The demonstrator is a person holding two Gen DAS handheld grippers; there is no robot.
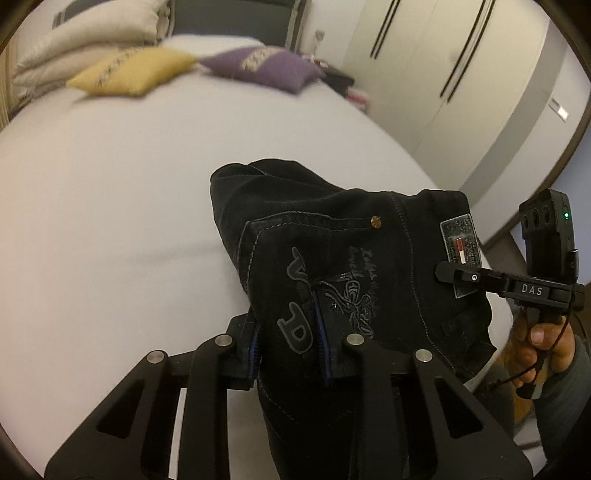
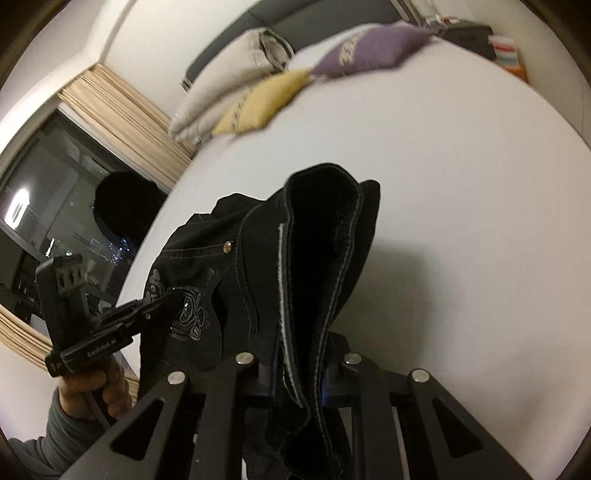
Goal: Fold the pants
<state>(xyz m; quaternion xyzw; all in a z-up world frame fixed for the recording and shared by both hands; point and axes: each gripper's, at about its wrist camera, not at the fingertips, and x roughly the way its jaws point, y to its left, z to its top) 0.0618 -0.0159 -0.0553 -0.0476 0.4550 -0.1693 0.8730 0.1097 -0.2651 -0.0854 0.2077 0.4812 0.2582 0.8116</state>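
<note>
Black jeans (image 1: 332,251) with grey embroidery on a back pocket and a waist patch are held up above a white bed (image 1: 110,206). My left gripper (image 1: 290,343) is shut on the jeans at the pocket. My right gripper (image 2: 301,384) is shut on the jeans' waistband edge (image 2: 321,240). In the left wrist view the right gripper (image 1: 448,273) shows from the side, its fingers on the waist patch. In the right wrist view the left gripper (image 2: 170,293) shows at the left, on the pocket. The legs hang below, out of sight.
A yellow cushion (image 1: 133,70) and a purple cushion (image 1: 266,66) lie at the head of the bed, with beige pillows (image 1: 96,29) behind. A white wardrobe (image 1: 461,74) stands to the right. A dark window (image 2: 55,229) with curtains is on the left.
</note>
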